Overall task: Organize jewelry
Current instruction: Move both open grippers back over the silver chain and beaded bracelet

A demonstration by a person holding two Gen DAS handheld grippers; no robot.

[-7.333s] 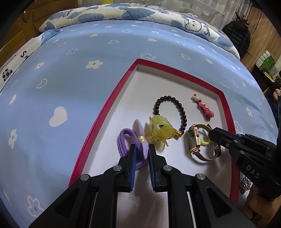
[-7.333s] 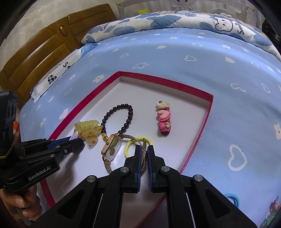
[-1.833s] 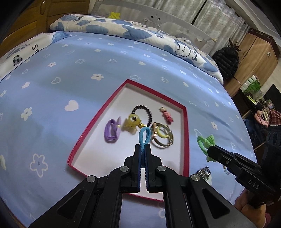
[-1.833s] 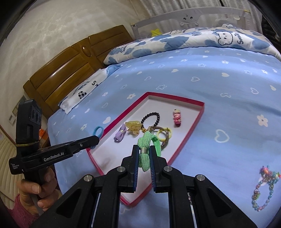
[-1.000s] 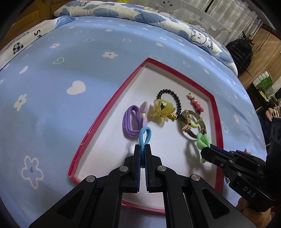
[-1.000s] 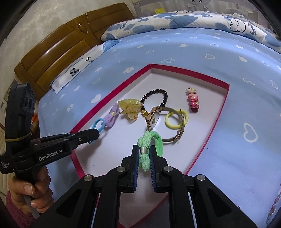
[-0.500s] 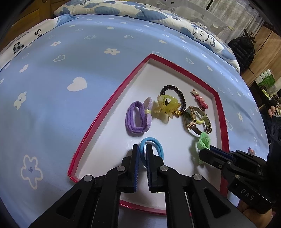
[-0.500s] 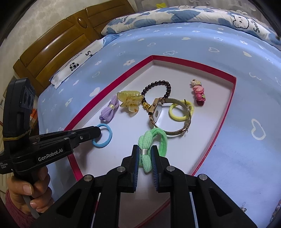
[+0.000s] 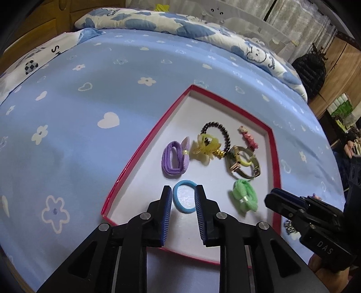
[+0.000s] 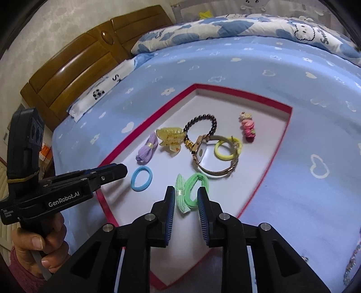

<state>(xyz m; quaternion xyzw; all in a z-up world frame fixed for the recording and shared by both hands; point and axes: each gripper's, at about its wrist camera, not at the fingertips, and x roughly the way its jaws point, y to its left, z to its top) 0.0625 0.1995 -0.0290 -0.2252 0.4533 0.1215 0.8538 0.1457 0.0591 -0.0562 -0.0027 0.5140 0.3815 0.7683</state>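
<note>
A red-rimmed white tray [image 9: 137, 154] [image 10: 281, 144] lies on the blue bedspread. A blue hair tie [image 9: 184, 199] [image 10: 141, 175] lies flat in its near part, between the open fingers of my left gripper [image 9: 182, 199]. A green hair tie [image 10: 191, 191] [image 9: 244, 198] lies beside it, between the open fingers of my right gripper [image 10: 186, 196]. Further in lie a purple hair tie [image 9: 174, 161], a yellow claw clip [image 9: 204, 148], a dark bead bracelet [image 9: 216, 133], a watch [image 9: 242, 165] around a yellow hair tie [image 10: 226, 148], and a pink clip [image 9: 248, 137].
A bead necklace [image 10: 352, 263] lies on the bedspread at the far right of the right wrist view. A wooden headboard [image 10: 74, 65] and pillows [image 9: 169, 20] bound the far side. A dark bag [image 9: 312, 72] and wooden furniture stand right of the bed.
Both grippers have opened. The blue hair tie and the green hair tie have been let go and now lie flat in the tray. Both grippers have pulled back slightly.
</note>
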